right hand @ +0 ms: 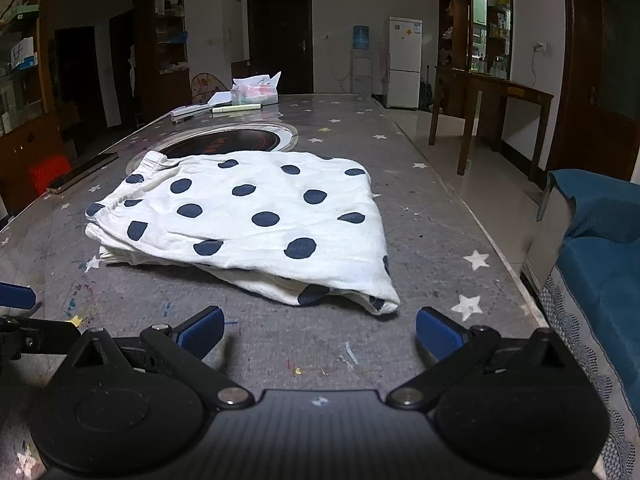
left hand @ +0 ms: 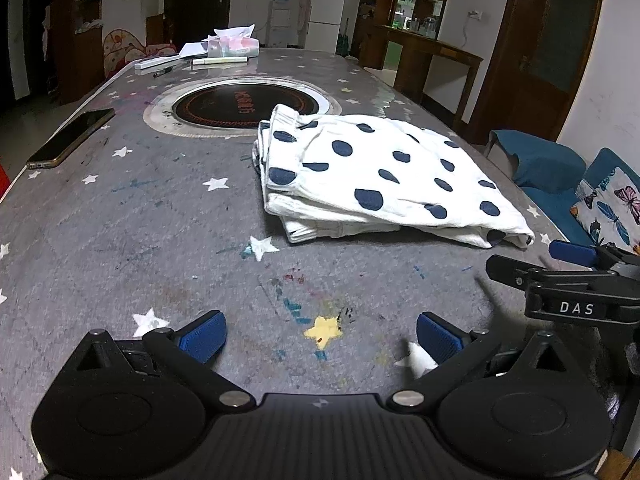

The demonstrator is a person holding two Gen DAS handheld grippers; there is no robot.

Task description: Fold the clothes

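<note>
A white garment with dark blue dots [left hand: 384, 176] lies folded in layers on the grey star-patterned table [left hand: 120, 240]. In the right wrist view the garment [right hand: 256, 216] lies just ahead of the fingers. My left gripper [left hand: 320, 338] is open and empty, low over the table, short of and left of the garment. My right gripper [right hand: 320, 334] is open and empty, near the garment's front right corner. The right gripper also shows at the right edge of the left wrist view [left hand: 576, 272].
A round built-in cooktop [left hand: 248, 106] sits behind the garment. A phone [left hand: 72, 138] lies at the table's left edge. A tissue box, papers and pens [left hand: 224, 48] lie at the far end. A blue sofa [right hand: 600, 248] stands right of the table.
</note>
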